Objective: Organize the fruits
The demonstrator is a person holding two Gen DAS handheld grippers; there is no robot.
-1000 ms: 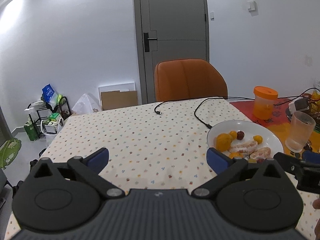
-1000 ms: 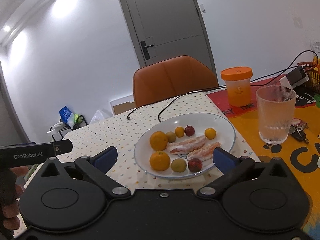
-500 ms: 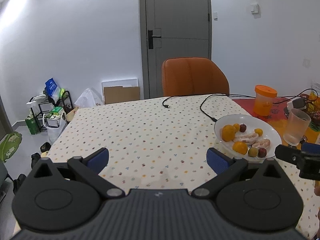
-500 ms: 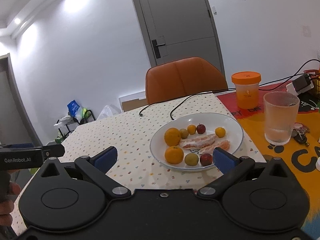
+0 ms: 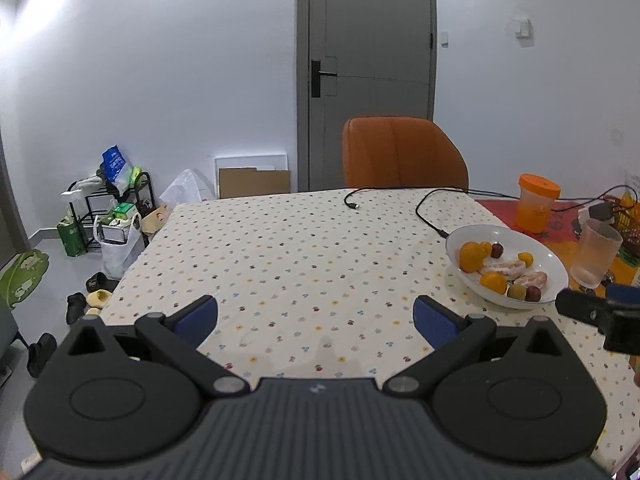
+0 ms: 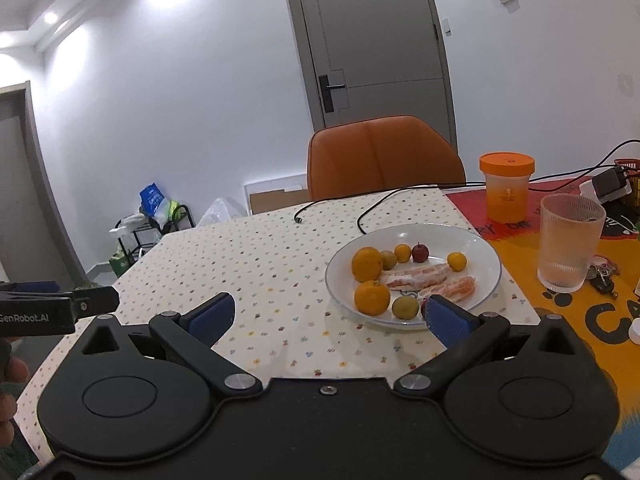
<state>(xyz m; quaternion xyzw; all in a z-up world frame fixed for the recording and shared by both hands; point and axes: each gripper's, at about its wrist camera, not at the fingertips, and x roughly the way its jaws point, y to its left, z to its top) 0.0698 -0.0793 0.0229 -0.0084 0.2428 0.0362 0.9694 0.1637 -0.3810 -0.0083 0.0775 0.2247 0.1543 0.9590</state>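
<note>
Here, a dotted table (image 6: 256, 264) carries a white plate (image 6: 486, 248) of fruit near its right side, and both claws hover above the near edge with nothing in them. The left claw (image 5: 316, 316) gapes wide over bare cloth, well left of the plate. The right claw (image 6: 330, 314) is just as wide open, its right pad at the plate's near rim.

On the plate lie two peeled segments (image 6: 416, 276), two oranges (image 6: 367, 264), then small yellow, green and red fruits (image 6: 419, 253), most touching a neighbour.

The risks, by judgement: a ribbed glass (image 6: 570, 244) and an orange-lidded jar (image 6: 507, 188) stand just right of the plate, and a wide swing of the right claw could topple either. A black cable (image 6: 372, 206) ends just beyond the plate's far rim and could snag. The round fruits may roll when one is nudged, and the soft segments would likely crush under a hard pinch.
</note>
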